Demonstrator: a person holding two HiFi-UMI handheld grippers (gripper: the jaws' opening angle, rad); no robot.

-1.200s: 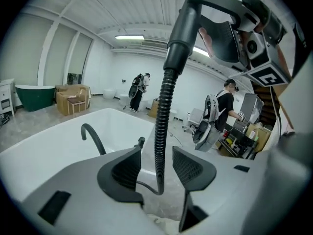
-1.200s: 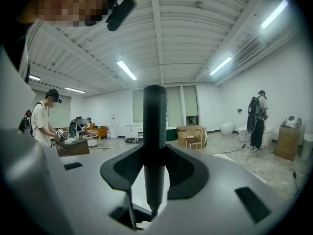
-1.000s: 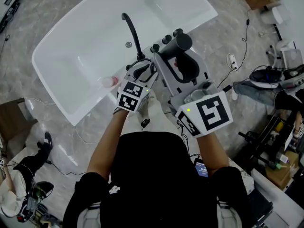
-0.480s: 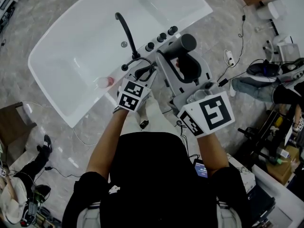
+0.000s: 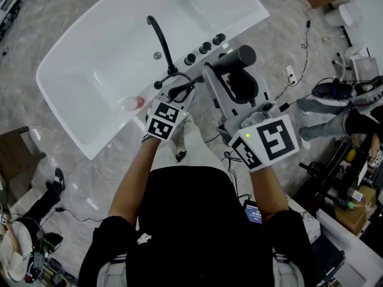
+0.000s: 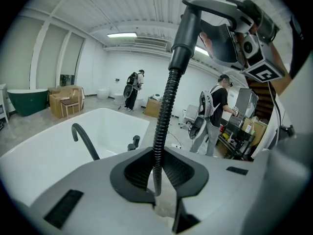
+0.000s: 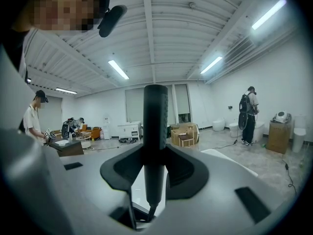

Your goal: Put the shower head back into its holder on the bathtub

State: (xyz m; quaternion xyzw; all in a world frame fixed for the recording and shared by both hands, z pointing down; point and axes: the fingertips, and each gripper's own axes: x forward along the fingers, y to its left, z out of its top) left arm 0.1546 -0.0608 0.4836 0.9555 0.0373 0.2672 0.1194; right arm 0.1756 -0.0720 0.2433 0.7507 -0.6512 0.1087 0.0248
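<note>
My right gripper (image 5: 231, 76) is shut on the handle of the dark shower head (image 5: 239, 57), which it holds up beside the white bathtub (image 5: 90, 70) to the right of the black knobs (image 5: 205, 47). In the right gripper view the handle (image 7: 155, 131) stands upright between the pads of the right gripper (image 7: 154, 190). The ribbed black hose (image 6: 164, 116) runs down from the shower head (image 6: 205, 9) into my left gripper (image 6: 159, 190). Its jaws have just been closing with the hose between them, and a slit of light still shows beside the hose. In the head view the left gripper (image 5: 181, 89) sits at the tub rim below the curved black faucet (image 5: 159, 37).
A pink object (image 5: 136, 102) lies inside the tub. Cables (image 5: 302, 70) trail over the marble floor to the right, beside gear and a person's legs (image 5: 326, 109). A seated person (image 5: 24, 220) is at the lower left. Other people (image 6: 215, 116) stand in the room behind.
The right gripper has carried the shower head a little to the right, away from the faucet. The left gripper has stayed at the hose by the tub rim.
</note>
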